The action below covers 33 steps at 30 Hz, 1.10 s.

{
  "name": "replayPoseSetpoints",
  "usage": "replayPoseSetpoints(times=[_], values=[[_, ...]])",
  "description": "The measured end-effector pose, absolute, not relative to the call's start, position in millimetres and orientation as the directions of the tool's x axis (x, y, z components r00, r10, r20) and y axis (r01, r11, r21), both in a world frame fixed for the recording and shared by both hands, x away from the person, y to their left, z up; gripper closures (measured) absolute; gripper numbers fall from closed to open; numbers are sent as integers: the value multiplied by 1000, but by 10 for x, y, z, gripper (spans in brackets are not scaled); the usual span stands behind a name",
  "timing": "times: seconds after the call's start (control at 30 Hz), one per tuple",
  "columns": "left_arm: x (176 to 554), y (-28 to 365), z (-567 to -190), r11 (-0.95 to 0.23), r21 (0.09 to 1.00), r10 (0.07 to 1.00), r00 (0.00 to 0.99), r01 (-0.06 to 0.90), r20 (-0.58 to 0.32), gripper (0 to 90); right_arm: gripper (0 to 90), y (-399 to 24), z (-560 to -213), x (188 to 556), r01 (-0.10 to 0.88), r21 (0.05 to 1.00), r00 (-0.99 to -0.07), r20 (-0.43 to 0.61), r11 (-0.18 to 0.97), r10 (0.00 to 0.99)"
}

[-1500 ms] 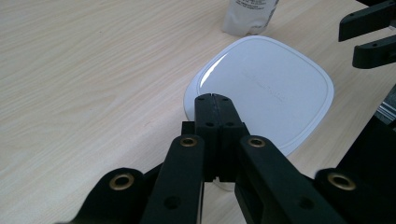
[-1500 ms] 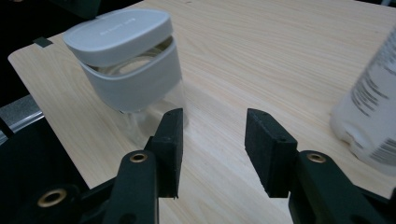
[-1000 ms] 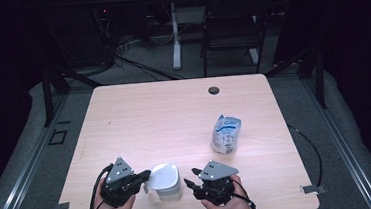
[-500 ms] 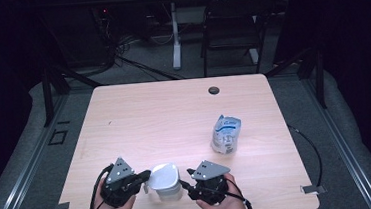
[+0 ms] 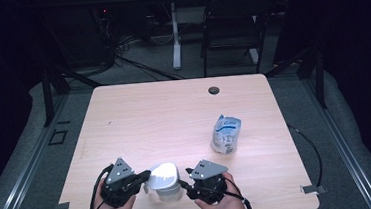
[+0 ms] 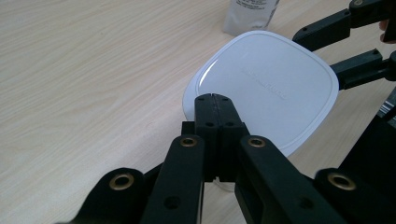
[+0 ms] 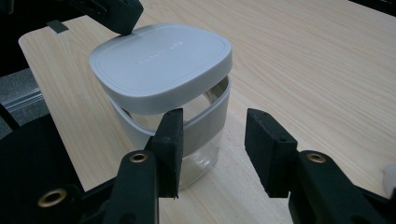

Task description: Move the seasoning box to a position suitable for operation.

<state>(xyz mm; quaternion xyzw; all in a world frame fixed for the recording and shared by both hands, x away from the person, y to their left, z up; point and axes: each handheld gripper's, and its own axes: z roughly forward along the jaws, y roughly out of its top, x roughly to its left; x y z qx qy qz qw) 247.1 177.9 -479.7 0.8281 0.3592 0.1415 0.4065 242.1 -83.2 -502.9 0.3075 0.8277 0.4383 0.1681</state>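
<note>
A clear jar [image 5: 163, 182] with a white rounded-square lid [image 7: 159, 60] stands near the table's front edge, between both grippers. My left gripper [image 6: 212, 99] is shut with nothing in it, and its tip rests on the lid's rim. In the right gripper view the lid sits tilted, with a gap above the jar's white band [image 7: 205, 121] on my side. My right gripper [image 7: 215, 140] is open just to the right of the jar. One of its pads [image 7: 170, 140] is close against the jar's side, and only bare table lies between the jaws.
A crumpled blue-and-white pouch [image 5: 226, 134] lies on the wooden table [image 5: 139, 118], right of centre. A dark round hole [image 5: 214, 89] sits near the far edge. Beyond the table stand a black chair [image 5: 237, 25] and some cables. The front edge is close under both hands.
My right gripper has edged a little left, closer to the jar. The left gripper, the jar and the pouch have kept still.
</note>
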Motion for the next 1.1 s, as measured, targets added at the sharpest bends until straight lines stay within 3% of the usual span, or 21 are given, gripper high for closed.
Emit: replayPoseSetpoints(times=[1.1], values=[[2459, 1796, -4816, -409, 774, 721, 692, 483, -51, 899, 580, -703, -4841, 2419, 323, 838, -770, -39, 441, 637]])
